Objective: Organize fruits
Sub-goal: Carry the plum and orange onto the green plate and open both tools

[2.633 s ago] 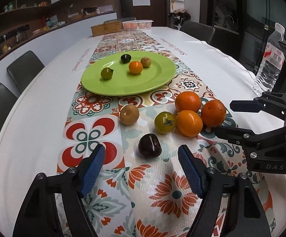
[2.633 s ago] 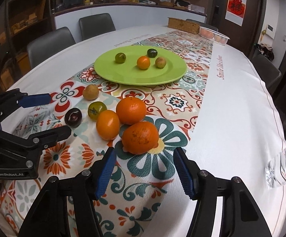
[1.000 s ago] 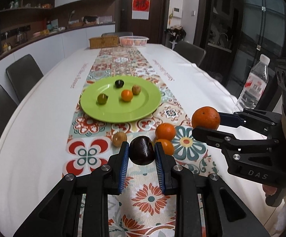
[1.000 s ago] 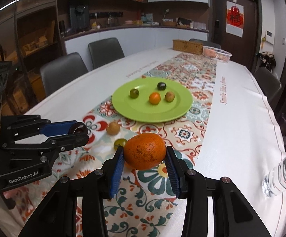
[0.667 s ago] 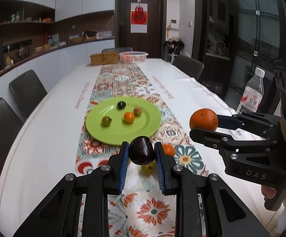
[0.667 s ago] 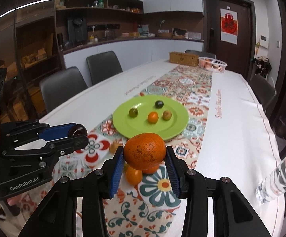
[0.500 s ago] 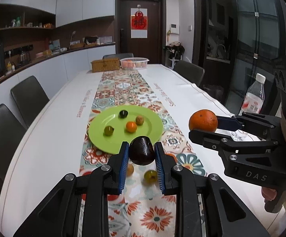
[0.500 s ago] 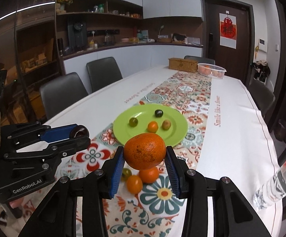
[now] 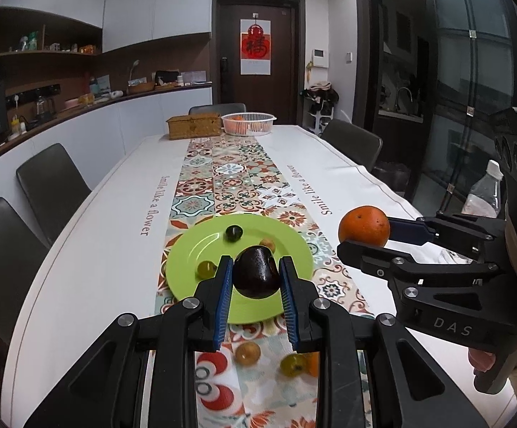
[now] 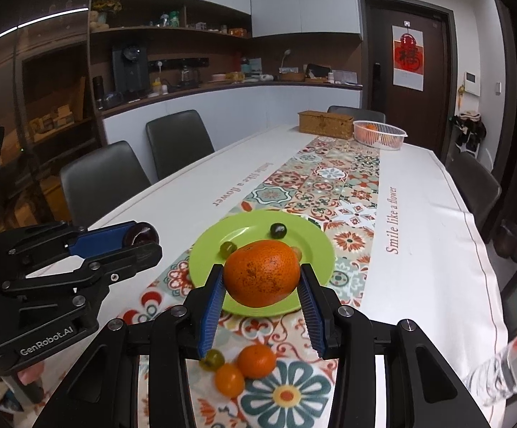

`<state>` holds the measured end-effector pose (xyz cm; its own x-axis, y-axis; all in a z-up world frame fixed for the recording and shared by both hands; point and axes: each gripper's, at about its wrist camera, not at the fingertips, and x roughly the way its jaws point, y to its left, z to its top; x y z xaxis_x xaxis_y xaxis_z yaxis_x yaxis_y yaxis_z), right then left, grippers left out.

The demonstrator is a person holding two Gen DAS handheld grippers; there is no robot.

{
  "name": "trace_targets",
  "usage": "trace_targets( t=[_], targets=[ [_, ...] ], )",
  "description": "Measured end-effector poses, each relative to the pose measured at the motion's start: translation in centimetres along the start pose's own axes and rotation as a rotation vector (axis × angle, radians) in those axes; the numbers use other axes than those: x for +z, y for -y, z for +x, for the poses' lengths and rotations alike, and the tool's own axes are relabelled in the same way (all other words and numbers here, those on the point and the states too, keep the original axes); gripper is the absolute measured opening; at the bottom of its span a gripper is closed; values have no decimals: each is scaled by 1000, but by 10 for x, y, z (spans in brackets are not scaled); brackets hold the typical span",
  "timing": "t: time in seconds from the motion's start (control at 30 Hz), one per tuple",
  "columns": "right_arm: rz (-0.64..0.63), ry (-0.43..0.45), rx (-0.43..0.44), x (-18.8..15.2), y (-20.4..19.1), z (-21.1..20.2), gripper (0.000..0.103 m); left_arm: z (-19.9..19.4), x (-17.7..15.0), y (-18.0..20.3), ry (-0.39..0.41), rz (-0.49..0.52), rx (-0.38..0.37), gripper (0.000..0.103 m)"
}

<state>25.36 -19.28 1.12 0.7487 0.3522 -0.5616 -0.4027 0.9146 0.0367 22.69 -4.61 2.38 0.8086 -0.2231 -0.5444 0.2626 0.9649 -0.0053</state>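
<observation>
My left gripper (image 9: 256, 280) is shut on a dark plum (image 9: 256, 273) and holds it high above the table, in line with the green plate (image 9: 190, 267). My right gripper (image 10: 261, 283) is shut on a large orange (image 10: 262, 273), also raised, to the right of the left one; it also shows in the left wrist view (image 9: 364, 226). The plate (image 10: 315, 249) carries several small fruits. On the runner below lie a brown fruit (image 9: 247, 353), a green fruit (image 9: 293, 364) and two oranges (image 10: 256, 360).
A water bottle (image 9: 483, 192) stands at the table's right edge. A wicker box (image 9: 194, 126) and a white basket (image 9: 247, 123) sit at the far end. Dark chairs (image 9: 49, 185) line both sides of the long white table (image 9: 97, 221).
Both grippers closed on their fruits, the plum and the large orange, and lifted them off the runner. They have kept rising and now sit higher above the table.
</observation>
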Motion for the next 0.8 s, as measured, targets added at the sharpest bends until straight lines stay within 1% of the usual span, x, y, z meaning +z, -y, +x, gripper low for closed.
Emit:
trace_targets(
  t=[0.13,0.33,0.63,0.8],
  targets=[
    [6,-19,-1,7,4,17,42,17,4,-7,-19,3,-1,26],
    [24,-74,-4,11,12,51,42,49,2,-22,-80,-23,-12,26],
    [69,-147,2,7,22,97,42,94,-7,-43,-163,-89,-42,26],
    [75,-186,2,3,26,118,42,112,-13,-48,-201,-104,-50,26]
  ],
)
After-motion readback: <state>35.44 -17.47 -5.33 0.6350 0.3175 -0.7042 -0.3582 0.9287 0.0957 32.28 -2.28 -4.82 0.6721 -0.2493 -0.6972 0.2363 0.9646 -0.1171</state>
